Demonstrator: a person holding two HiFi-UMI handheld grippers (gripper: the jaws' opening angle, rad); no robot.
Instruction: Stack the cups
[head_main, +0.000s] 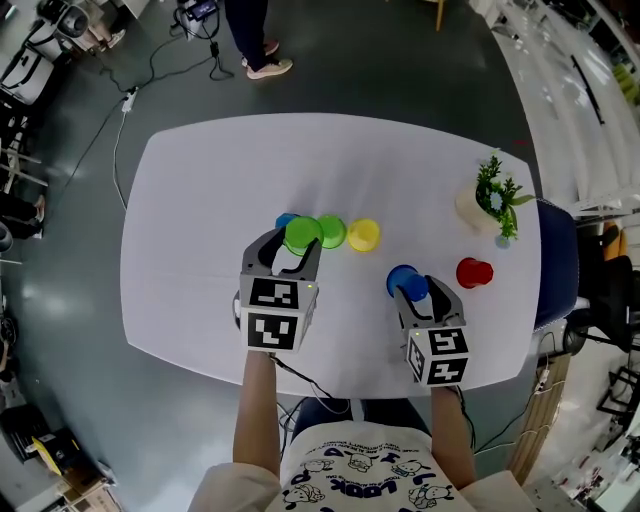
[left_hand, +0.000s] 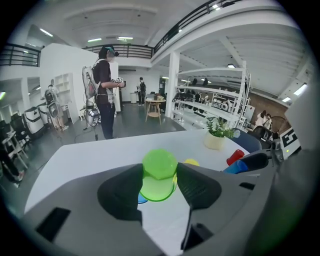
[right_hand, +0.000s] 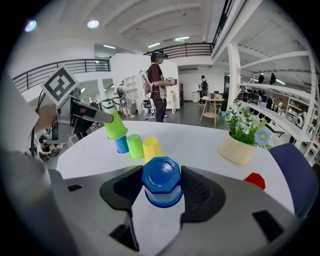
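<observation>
**Gripping a cup in each tool over the white table**

Holding an upturned green cup (left_hand: 159, 175) by its sides, the left tool (head_main: 287, 248) is closed to a middling spread, with both pads against the cup. The right tool (head_main: 418, 290) clamps an upturned blue cup (right_hand: 162, 181) the same way, the cup's eight-sided base facing up. Both cups are over the near half of the table (head_main: 200, 200). The green one is left of centre, and the blue one is further right and nearer.

A second green cup (head_main: 331, 232) and then a yellow cup (head_main: 364, 235) sit to the right of the held green cup, close together and mouth down. A light-blue cup (head_main: 285, 220) peeks out just beyond the held green one. A red cup (head_main: 474, 272) sits alone near the right edge. At the far right, a cream pot (head_main: 472, 210) holds a leafy green plant.

The head view shows both tools together, along with the forearms behind them. The right gripper view shows the green cup from the side, tilted and raised above the light-blue cup. Whether the two touch cannot be told. That view also shows a pale blue flower (right_hand: 262, 136) on the plant. In the left gripper view the green cup hides nearly all of the light-blue cup. Both gripper views show a person (left_hand: 105, 90) standing beyond the far edge of the table, while the head view catches only legs and shoes.
</observation>
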